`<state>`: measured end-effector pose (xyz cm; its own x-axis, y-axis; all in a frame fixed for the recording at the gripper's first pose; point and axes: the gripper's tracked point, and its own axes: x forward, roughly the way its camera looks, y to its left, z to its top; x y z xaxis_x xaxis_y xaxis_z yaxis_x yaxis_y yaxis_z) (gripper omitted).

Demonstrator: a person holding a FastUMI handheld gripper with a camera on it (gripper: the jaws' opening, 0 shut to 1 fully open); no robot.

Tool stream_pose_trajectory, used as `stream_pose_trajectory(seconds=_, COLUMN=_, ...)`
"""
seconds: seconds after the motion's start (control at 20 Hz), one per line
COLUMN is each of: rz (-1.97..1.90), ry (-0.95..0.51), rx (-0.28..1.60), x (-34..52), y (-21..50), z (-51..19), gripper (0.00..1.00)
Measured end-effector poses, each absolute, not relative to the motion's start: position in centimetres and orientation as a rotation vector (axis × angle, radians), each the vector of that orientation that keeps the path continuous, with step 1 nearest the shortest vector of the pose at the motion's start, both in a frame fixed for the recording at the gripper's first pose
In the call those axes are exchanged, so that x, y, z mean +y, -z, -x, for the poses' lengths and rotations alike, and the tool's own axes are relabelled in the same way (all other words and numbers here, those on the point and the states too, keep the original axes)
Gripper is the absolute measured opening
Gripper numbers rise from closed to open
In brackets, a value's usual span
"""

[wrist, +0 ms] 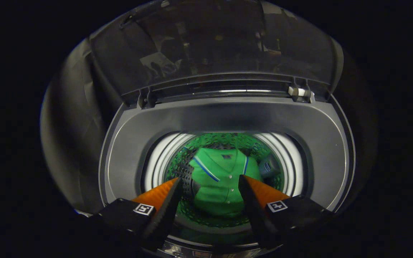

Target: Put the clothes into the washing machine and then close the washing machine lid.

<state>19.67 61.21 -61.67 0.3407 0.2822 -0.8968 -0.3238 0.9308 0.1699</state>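
Hovering hand-held gripper (210, 181) open, empty, green shirt (218, 182) partly hidden in drum (264, 150), lid (210, 46) raised.

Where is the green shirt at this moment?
In the gripper view, the green shirt lies down inside the washing machine drum, beyond the gripper, whose open jaws frame it without touching; the lid stands raised behind.

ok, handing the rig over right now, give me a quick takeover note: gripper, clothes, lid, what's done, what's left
Gripper: open, nothing held, fingers spread above the drum opening.
Green shirt: lying down in the drum of the washing machine, beyond and between the fingers, not touched.
Lid: raised, standing open behind the opening.
Done: shirt looks to be in.
Left: pull back from the opening, swing the lid down until it is closed.
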Motion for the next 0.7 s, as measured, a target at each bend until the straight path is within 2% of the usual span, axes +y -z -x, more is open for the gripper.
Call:
stream_pose_trajectory(seconds=0.4, rz=0.029, ry=-0.42, rx=1.108, x=61.4, y=58.7, z=-19.4, gripper=0.99)
stream_pose_trajectory(seconds=0.7, rz=0.002, ry=-0.473, rx=0.991, x=62.2, y=52.4, z=-18.9, gripper=0.99)
